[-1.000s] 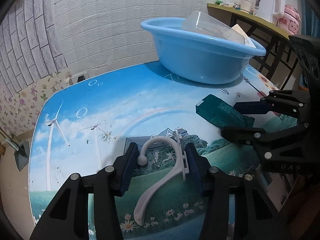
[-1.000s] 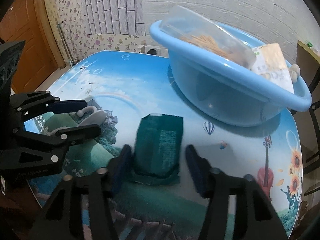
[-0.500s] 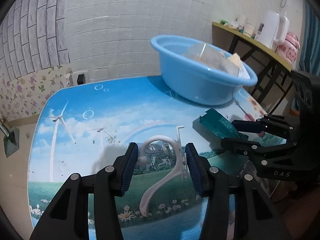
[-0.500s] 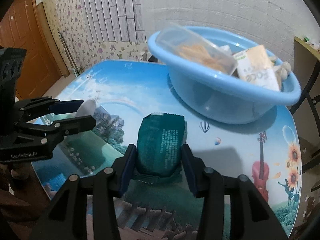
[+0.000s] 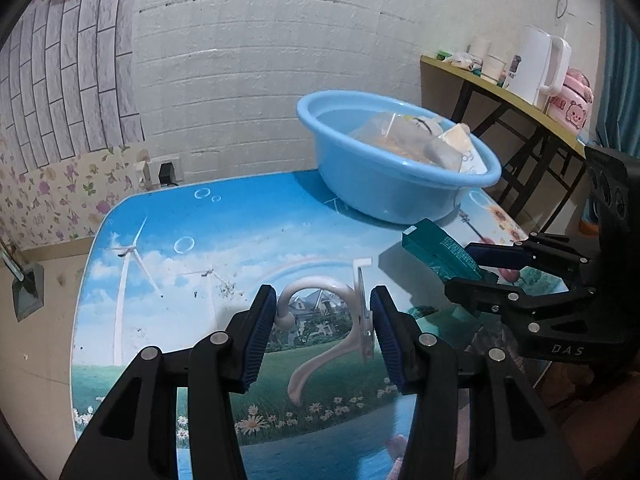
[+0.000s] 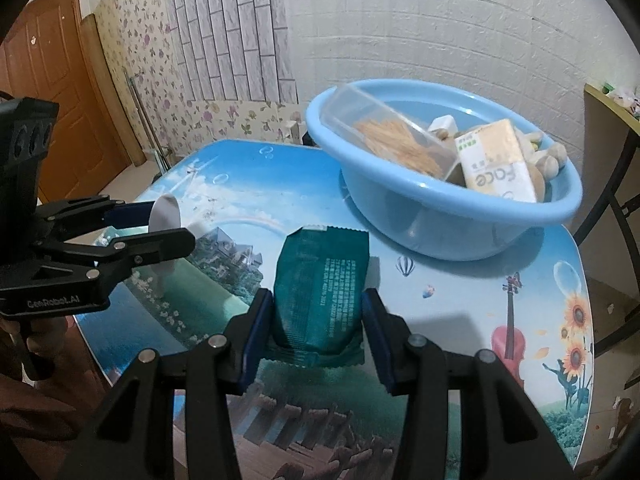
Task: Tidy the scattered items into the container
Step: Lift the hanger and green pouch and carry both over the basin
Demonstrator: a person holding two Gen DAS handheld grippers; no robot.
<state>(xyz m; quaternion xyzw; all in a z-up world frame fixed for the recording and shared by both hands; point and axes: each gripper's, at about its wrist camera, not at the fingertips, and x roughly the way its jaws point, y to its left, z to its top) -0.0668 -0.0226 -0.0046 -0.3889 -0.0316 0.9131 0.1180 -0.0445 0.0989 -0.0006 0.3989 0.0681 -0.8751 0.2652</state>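
Since a second ago both grippers have closed in on their items and lifted them off the bench; the basin now sits lower and farther off in both views. Left wrist view: left gripper (image 5: 323, 322) clamped on the white plastic hook (image 5: 320, 320), blue pads touching its curved end and its flat backplate, hook raised above the bench (image 5: 168, 248). Blue basin (image 5: 384, 184) is beyond the hook to the right, at the bench's far edge, with a clear tub and a carton inside. Right gripper (image 5: 476, 270) is right of the hook, holding the green packet (image 5: 436, 246) just below the basin. Side shelf with a white kettle (image 5: 536, 66) stands right of the basin. Right wrist view: right gripper (image 6: 317, 328) pinched on the green packet (image 6: 320, 280), both pads against its sides, packet lifted, basin (image 6: 440, 216) just beyond it to the right. Basin holds a clear tub (image 6: 384, 136) and a face carton (image 6: 496, 168). Left gripper (image 6: 168, 224) is left of the packet, gripping the hook (image 6: 165, 212).
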